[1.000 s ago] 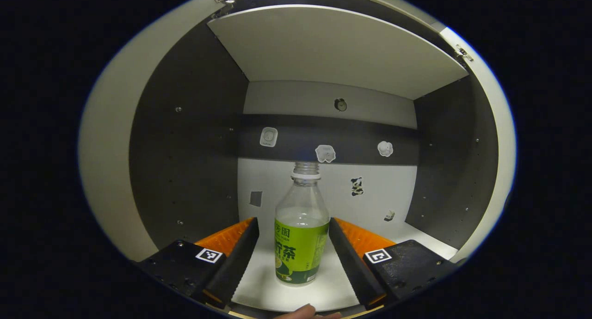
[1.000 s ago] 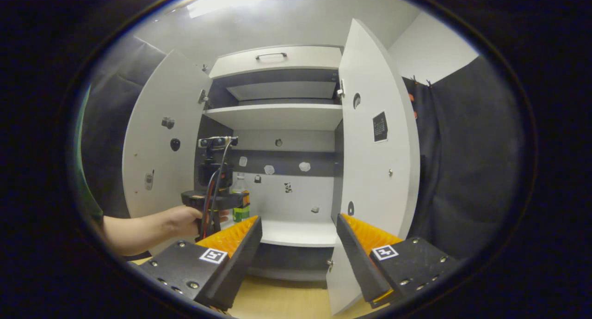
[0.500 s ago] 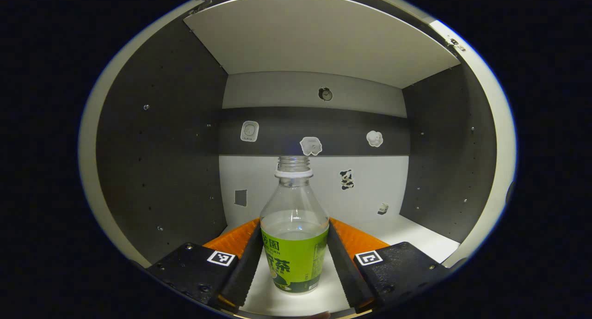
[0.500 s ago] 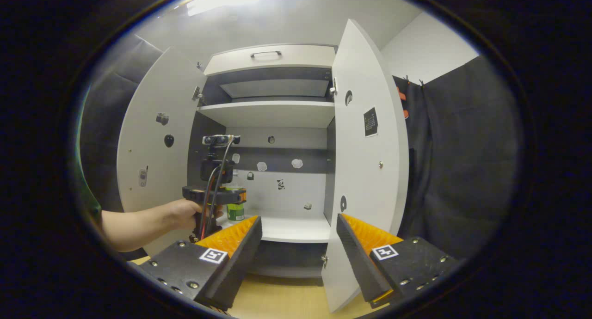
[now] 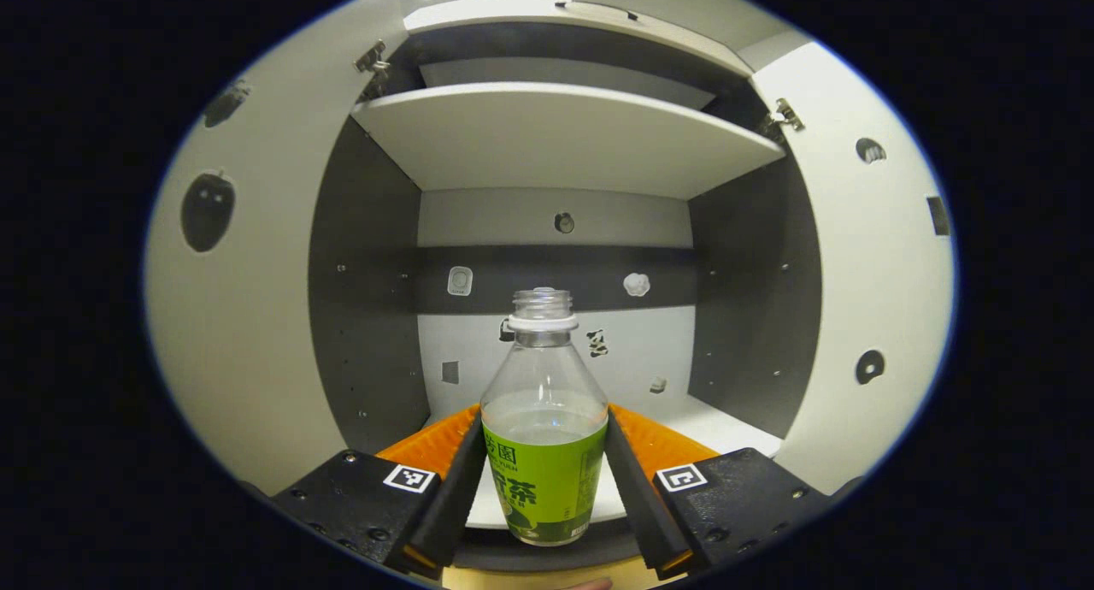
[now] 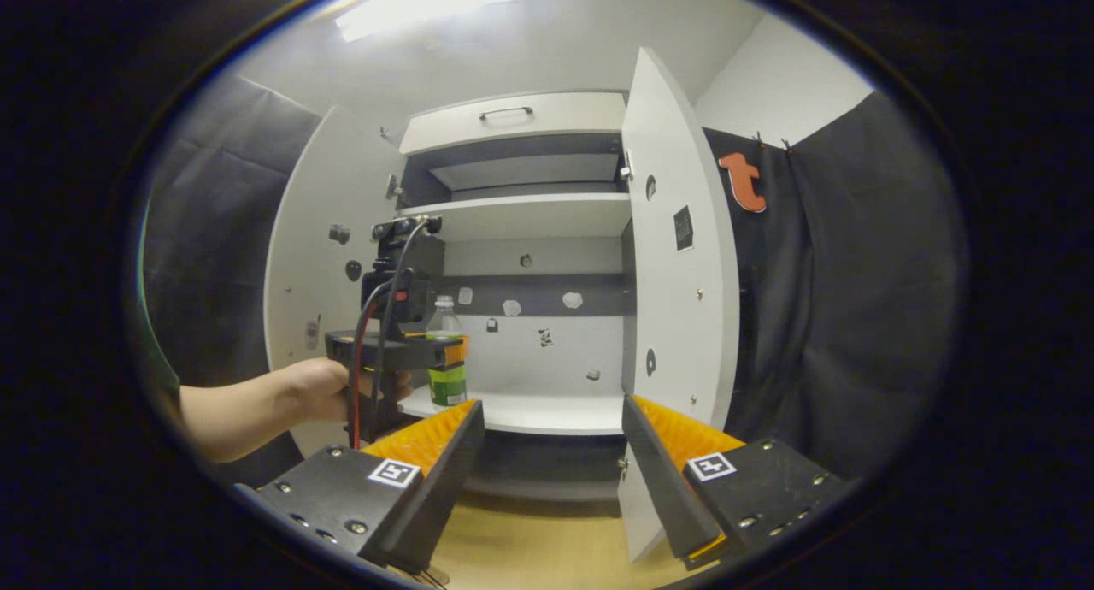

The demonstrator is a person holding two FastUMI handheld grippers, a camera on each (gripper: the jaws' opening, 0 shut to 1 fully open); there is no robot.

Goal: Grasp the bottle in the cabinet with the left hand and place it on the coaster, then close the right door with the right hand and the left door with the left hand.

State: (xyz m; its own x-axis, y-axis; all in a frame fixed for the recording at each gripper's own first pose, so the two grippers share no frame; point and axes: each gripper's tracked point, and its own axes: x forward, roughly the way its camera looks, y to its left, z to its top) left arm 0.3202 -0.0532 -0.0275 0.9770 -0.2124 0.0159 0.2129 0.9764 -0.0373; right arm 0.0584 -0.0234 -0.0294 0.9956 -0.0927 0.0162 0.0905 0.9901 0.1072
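Observation:
A clear uncapped bottle (image 5: pixel 544 453) with a green label stands upright between both fingers of my left gripper (image 5: pixel 544 415), which is shut on it. Its base hangs just above and in front of the cabinet's lower shelf (image 5: pixel 684 423). In the right gripper view the bottle (image 6: pixel 446 361) sits in the left gripper (image 6: pixel 427 351), held by a hand (image 6: pixel 312 389) at the shelf's front left. My right gripper (image 6: pixel 551 436) is open, low in front of the cabinet, with nothing between its fingers. The right door (image 6: pixel 675 256) and left door (image 6: pixel 329 256) both stand wide open.
An upper shelf (image 5: pixel 555 132) spans the cabinet above the bottle. Small stickers dot the back wall (image 5: pixel 555 351) and the doors. A closed drawer front with a handle (image 6: pixel 513 111) tops the cabinet. Wooden floor (image 6: pixel 530 547) lies below, and black cloth (image 6: pixel 820 299) hangs to the right.
The left gripper's fingers closed onto the bottle, then drew back out of the cabinet with it, lifting it off the shelf. The right gripper stayed open, shifting only slightly.

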